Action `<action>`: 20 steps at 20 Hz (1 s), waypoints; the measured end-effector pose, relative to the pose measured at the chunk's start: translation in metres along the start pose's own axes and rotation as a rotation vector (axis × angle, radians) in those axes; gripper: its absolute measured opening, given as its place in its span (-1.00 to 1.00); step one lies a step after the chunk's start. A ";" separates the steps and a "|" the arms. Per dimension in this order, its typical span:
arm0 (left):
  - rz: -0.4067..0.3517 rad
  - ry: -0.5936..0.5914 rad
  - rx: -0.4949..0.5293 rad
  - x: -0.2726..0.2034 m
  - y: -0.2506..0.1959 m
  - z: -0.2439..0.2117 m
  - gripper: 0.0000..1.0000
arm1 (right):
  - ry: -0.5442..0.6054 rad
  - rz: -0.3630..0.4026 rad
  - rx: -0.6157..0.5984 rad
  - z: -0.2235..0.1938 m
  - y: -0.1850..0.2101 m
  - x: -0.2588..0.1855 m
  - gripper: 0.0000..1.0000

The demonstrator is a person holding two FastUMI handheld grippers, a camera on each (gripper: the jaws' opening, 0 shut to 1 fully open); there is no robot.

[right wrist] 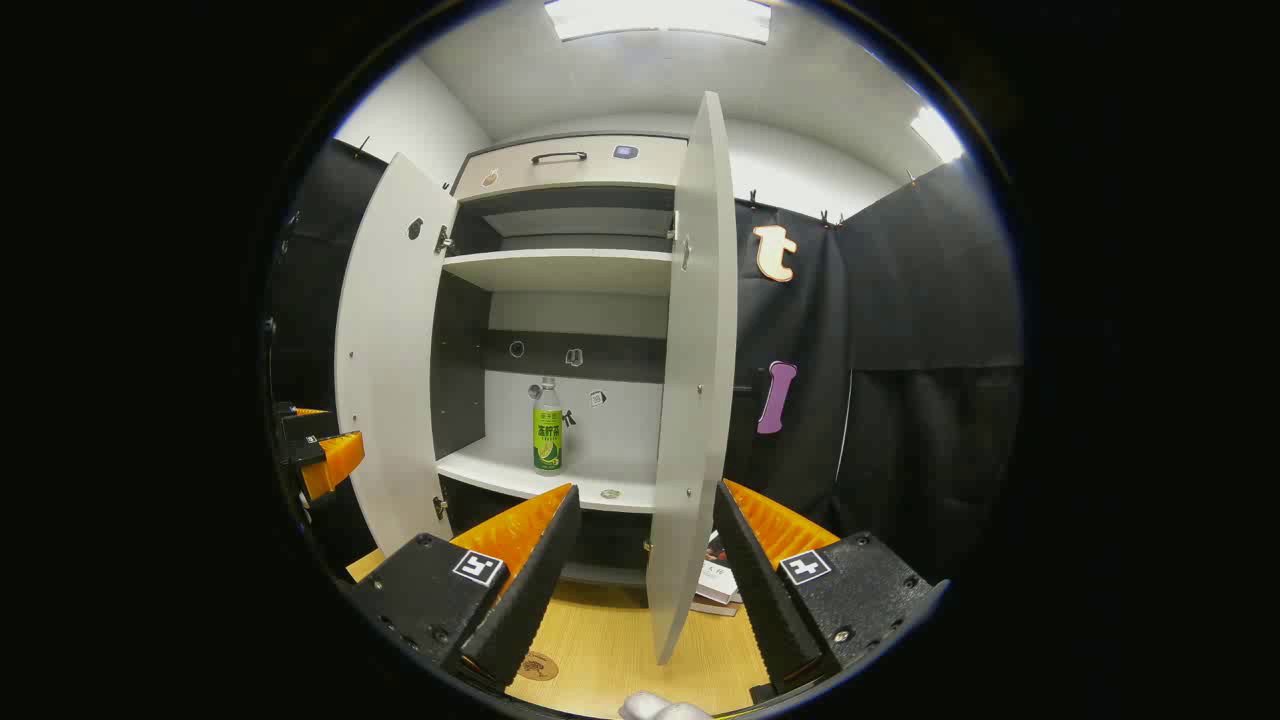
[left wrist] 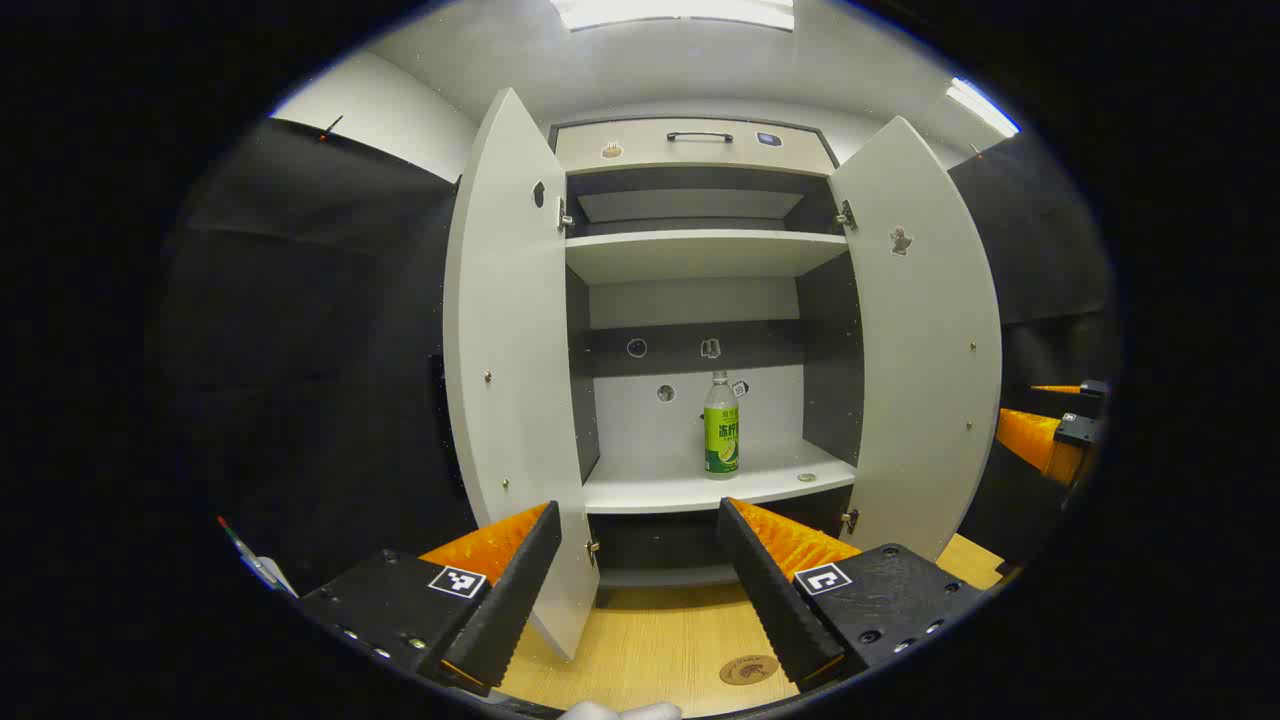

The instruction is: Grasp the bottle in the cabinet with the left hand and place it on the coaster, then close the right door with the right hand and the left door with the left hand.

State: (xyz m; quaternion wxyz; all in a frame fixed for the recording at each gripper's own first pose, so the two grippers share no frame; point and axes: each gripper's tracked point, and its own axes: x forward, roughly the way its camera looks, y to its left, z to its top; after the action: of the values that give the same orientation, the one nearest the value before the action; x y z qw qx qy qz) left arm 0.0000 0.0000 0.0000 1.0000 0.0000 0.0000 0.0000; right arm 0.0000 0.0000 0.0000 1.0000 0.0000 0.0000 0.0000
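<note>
- Small plastic bottle (left wrist: pixel 721 427), green label, white cap, standing upright on the cabinet's lower shelf (left wrist: pixel 700 490), just right of centre in the left gripper view; same bottle (right wrist: pixel 547 426) left of centre in the right gripper view.
- Looks mostly full, so probably some heft, but thin-walled and a bit squishy. Smooth label wrap, likely slick. Tall and narrow too, so easy to tip with a clumsy nudge.
- Best bet: grab around the labelled mid-body, fingers on either side, not up at the tapered neck.
- Left tool (left wrist: pixel 635 560) wide open and empty at the bottom of the frame, well short of the shelf, roughly lined up with the bottle.
- Right tool (right wrist: pixel 645 560) also spread open, holding nothing, straddling the edge of the right door (right wrist: pixel 695 380) in its view.
- Ribbed black pads with orange backing on both, should bite fine on plastic.
- Left door (left wrist: pixel 510 350) and right door both swung open: flat, matte pale-grey panels, stiff, on small metal hinges.
- Round brown coaster (left wrist: pixel 748 669) lying flat on the light wood-grain bench (left wrist: pixel 650 640), bottom centre, thin and maybe prone to sliding.
- Tiny round disc (left wrist: pixel 806 478) on the shelf to the bottle's right, can't tell what it is.
</note>
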 end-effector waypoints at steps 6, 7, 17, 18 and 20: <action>-0.016 -0.002 -0.005 0.018 -0.010 0.001 0.92 | 0.008 -0.019 0.007 -0.003 -0.005 0.002 0.65; -0.019 -0.004 -0.006 0.021 -0.012 0.002 0.92 | 0.005 -0.023 0.006 -0.003 -0.006 0.002 0.65; -0.069 -0.019 -0.017 0.076 -0.035 0.011 0.92 | 0.006 -0.025 0.005 0.004 -0.009 0.012 0.65; -0.077 -0.033 -0.024 0.088 -0.039 0.016 0.92 | 0.005 -0.027 -0.001 0.006 -0.010 0.012 0.65; -0.094 -0.067 -0.031 0.120 -0.049 0.030 0.92 | 0.002 -0.041 -0.010 0.010 -0.013 0.014 0.65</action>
State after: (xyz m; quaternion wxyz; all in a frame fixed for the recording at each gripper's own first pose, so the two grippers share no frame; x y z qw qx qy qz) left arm 0.1195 -0.0490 0.0299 0.9982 -0.0154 -0.0337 -0.0468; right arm 0.0144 -0.0133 0.0102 0.9998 -0.0050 0.0008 -0.0206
